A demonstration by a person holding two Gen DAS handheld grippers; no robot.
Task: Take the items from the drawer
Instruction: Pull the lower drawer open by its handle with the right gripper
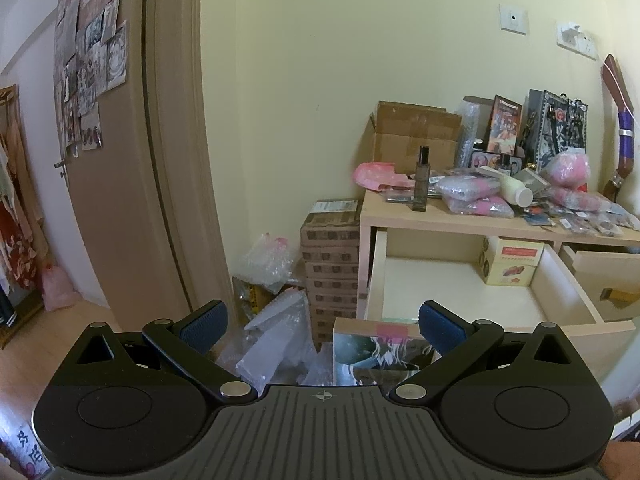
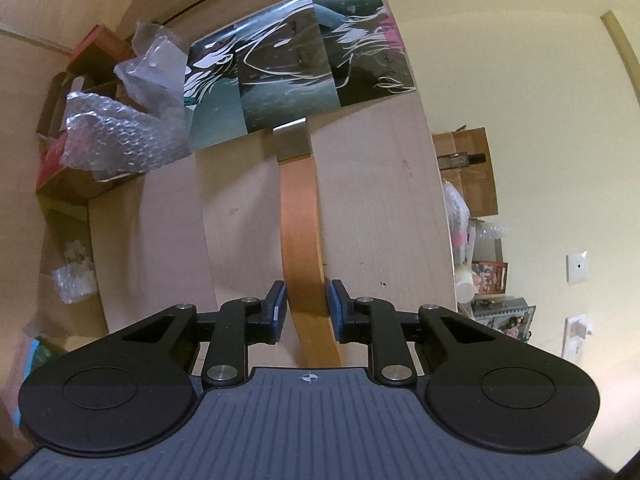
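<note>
In the left wrist view the pale wooden drawer stands pulled out. A yellow-and-white carton sits in its back right corner; the rest of its floor shows bare. An illustrated print hangs on the drawer's front. My left gripper is open and holds nothing, low and to the left of the drawer's front. The right wrist view is rolled sideways and faces the drawer front with the same print. My right gripper is shut on the brown leather strap handle.
The desk top carries a perfume bottle, pink packets, a cardboard box and clutter. A second drawer on the right is partly out. Stacked brown boxes and bubble wrap fill the floor at left. A door stands further left.
</note>
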